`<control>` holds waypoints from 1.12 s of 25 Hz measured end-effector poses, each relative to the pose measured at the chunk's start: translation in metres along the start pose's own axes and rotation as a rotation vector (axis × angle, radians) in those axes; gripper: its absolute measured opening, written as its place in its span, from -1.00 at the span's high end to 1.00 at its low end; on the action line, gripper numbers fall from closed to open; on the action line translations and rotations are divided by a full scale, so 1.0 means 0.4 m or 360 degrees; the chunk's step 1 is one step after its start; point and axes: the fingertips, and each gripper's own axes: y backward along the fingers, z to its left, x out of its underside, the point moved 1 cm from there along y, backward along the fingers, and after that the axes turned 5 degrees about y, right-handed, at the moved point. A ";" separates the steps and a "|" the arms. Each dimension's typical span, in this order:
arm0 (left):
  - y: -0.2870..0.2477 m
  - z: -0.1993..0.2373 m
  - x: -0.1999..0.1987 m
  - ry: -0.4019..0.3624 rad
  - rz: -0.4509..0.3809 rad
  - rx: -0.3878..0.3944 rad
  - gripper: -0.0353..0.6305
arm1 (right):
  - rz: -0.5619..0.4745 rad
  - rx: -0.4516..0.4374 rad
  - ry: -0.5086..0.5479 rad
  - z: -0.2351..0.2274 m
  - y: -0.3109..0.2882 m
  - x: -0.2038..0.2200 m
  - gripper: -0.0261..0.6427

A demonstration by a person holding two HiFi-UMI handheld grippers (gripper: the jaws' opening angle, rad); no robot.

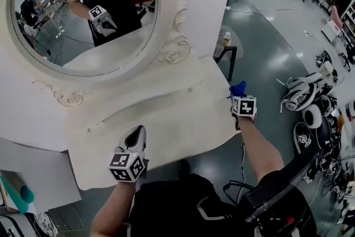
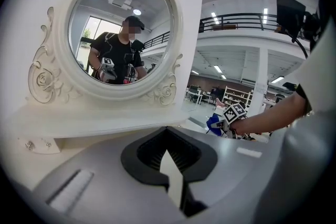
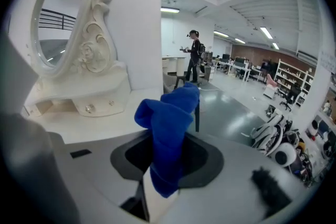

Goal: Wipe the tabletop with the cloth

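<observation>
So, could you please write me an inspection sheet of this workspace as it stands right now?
Surface: white tabletop, bare, no marks that I can make out.
Job's things: blue cloth, bunched, at the tabletop's right edge; contact with the top cannot be told.
Clutter: nothing seen on the tabletop; heap of white and black gear on the floor to the right.
Grippers: right gripper shut on the cloth; left gripper shut, empty, near the front edge.
Cables: black cable hanging below the right arm.
Surroundings: oval mirror behind the top, small black side table beyond, open hall floor.
</observation>
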 end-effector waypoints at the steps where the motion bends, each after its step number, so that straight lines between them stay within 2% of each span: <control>1: 0.013 0.010 -0.001 0.0000 -0.0008 -0.0001 0.87 | -0.0026 -0.0021 0.0011 0.028 0.014 -0.015 0.55; 6: 0.090 0.075 -0.012 0.0020 -0.0073 -0.0051 0.87 | -0.0187 -0.0232 0.0107 0.232 0.101 -0.092 0.55; 11: 0.194 0.162 -0.013 0.0087 -0.0147 -0.0131 0.87 | -0.0314 -0.0529 0.0211 0.526 0.203 -0.144 0.55; 15: 0.297 0.248 0.007 0.0144 -0.0182 -0.0213 0.87 | -0.0364 -0.0822 0.0294 0.790 0.280 -0.160 0.55; 20: 0.453 0.377 0.037 0.0208 -0.0238 -0.0392 0.87 | -0.0377 -0.1161 0.0503 1.115 0.375 -0.158 0.55; 24: 0.601 0.480 0.078 0.0295 -0.0297 -0.0580 0.87 | -0.0368 -0.1422 0.0738 1.362 0.447 -0.128 0.55; 28: 0.728 0.582 0.114 0.0356 -0.0328 -0.0716 0.87 | -0.0359 -0.1566 0.0813 1.555 0.500 -0.095 0.55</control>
